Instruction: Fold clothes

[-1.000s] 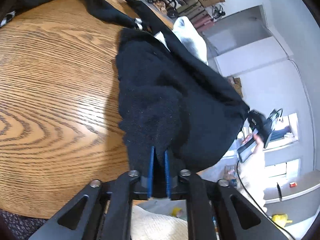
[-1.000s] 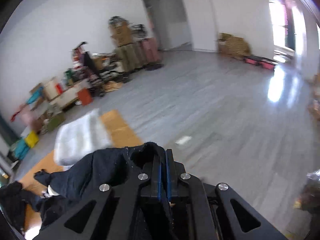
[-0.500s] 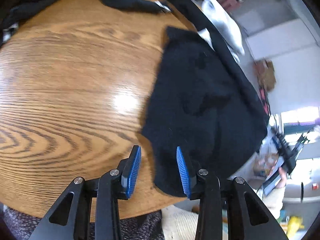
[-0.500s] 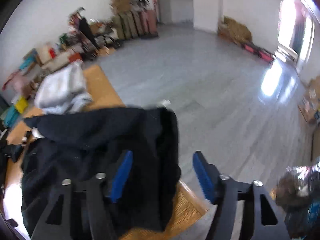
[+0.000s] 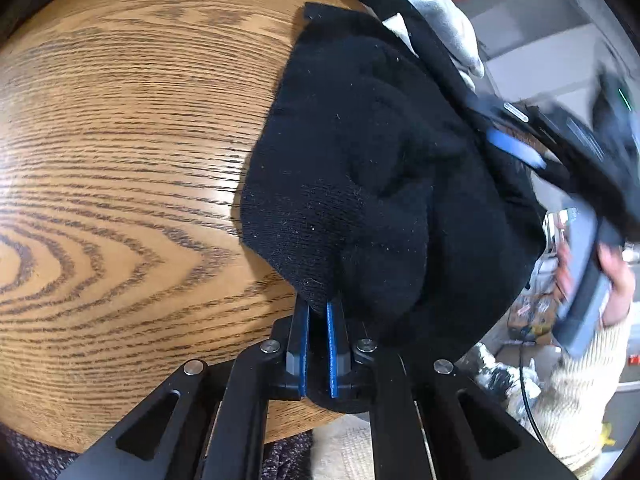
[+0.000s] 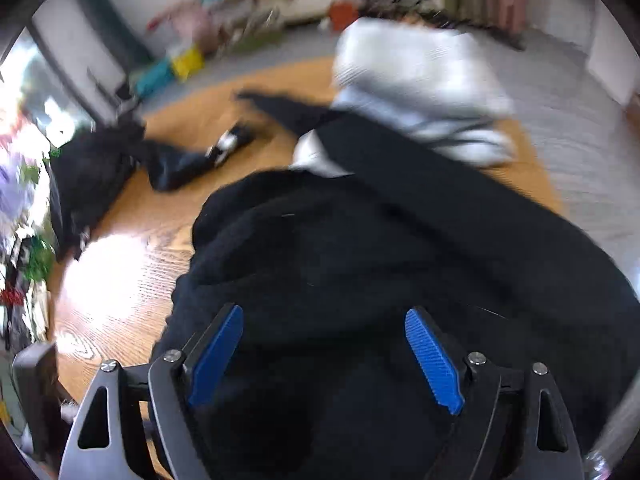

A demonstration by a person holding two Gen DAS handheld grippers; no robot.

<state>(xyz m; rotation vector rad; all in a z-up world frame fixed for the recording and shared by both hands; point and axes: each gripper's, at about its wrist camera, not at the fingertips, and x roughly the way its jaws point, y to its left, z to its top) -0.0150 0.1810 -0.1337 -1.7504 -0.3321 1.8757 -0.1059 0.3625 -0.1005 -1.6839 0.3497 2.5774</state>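
Gripping the near corner of the black knit garment (image 5: 352,184), the left gripper (image 5: 318,312) has its 2 blue pads pressed together on the fabric. The garment lies bunched on the wooden table (image 5: 120,152), overhanging its near edge. The right gripper (image 6: 324,344) hovers over the same garment (image 6: 360,264), jaws spread wide, grasping nothing. A grey-white garment (image 6: 420,80) rests just beyond.

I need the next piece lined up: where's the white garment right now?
The white garment lies at the table's far edge, just beyond the black sweater; the left wrist view shows it top right, partly under a black strip.
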